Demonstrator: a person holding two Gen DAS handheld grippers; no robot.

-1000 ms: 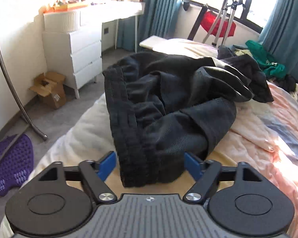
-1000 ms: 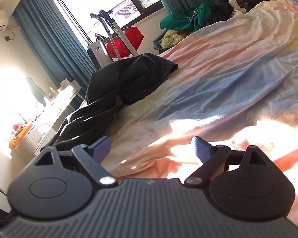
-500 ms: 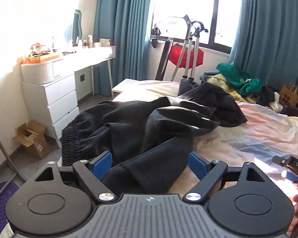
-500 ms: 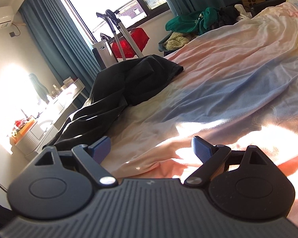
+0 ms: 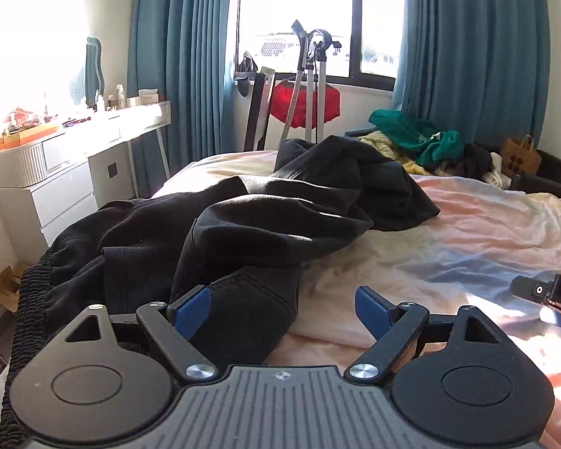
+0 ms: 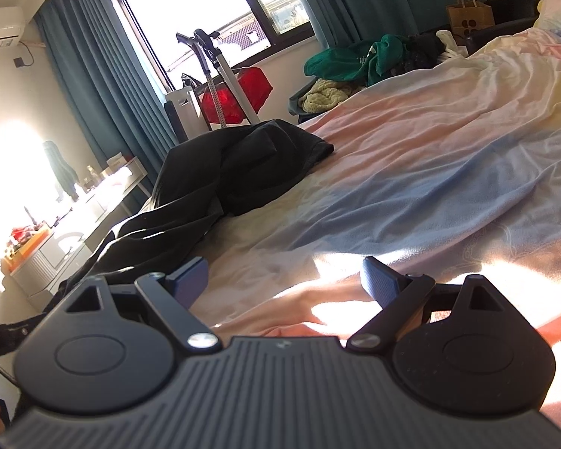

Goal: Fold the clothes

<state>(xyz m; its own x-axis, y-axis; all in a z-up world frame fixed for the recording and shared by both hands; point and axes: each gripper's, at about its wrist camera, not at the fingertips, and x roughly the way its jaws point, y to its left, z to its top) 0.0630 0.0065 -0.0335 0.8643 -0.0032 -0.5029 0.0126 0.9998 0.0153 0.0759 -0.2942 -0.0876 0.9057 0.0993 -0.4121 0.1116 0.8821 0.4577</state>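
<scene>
A crumpled black garment (image 5: 213, 239) with a ribbed elastic waistband (image 5: 26, 321) lies on the left part of the bed. It also shows in the right wrist view (image 6: 220, 183). My left gripper (image 5: 282, 308) is open, low over the garment's near fold, its left fingertip at the cloth. My right gripper (image 6: 284, 278) is open and empty over the bare pastel bedsheet (image 6: 411, 172), to the right of the garment. Part of the right gripper (image 5: 549, 295) shows at the left view's right edge.
A white dresser and desk (image 5: 67, 172) stand left of the bed. A clothes steamer stand with a red item (image 5: 306, 101) is by the window. A pile of green and yellow clothes (image 5: 419, 138) and a paper bag (image 5: 521, 155) lie at the far side.
The left gripper has tilted up and turned right, from looking down on the waistband to looking level across the bed. The right gripper has shifted slightly. Both stay open.
</scene>
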